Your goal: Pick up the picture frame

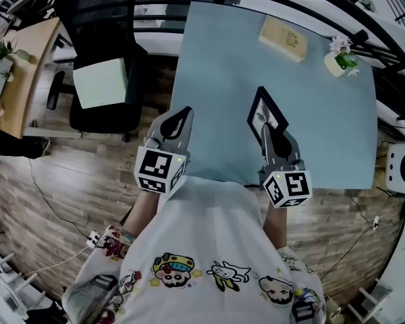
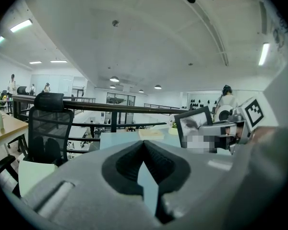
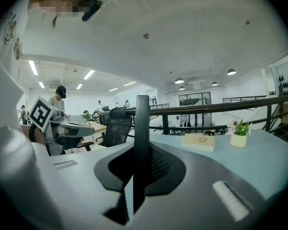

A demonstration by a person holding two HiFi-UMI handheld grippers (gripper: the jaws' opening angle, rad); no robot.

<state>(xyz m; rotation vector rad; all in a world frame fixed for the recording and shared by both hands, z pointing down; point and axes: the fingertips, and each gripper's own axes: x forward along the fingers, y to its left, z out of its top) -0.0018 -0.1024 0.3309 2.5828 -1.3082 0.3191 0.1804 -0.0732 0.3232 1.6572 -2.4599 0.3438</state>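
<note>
The pale blue bench (image 1: 324,120) fills the middle of the head view. An office chair (image 1: 94,117) stands off the bench's left edge, over the wooden floor (image 1: 67,181).

At the near edge of the bench the two tools point away from the person. The right tool (image 1: 265,131) is clamped narrowly on the picture frame (image 1: 266,112). In the right gripper view the frame (image 3: 142,128) stands edge-on as a dark upright strip pinched between the two pads and rises well above the jaw tips. From the left gripper view the frame (image 2: 194,123) shows its face, upright and slightly tilted, gripped at its lower right part. So the frame sits over the near middle of the bench, directly ahead of the right tool and to the right of the left one. Whether its lower edge clears the bench cannot be told.

The left tool (image 1: 186,112) hangs at the near left edge of the bench, its jaws pressed together on nothing.

A book (image 1: 282,38) lies at the far side of the bench. A small potted plant (image 1: 337,62) stands just right of the book.
</note>
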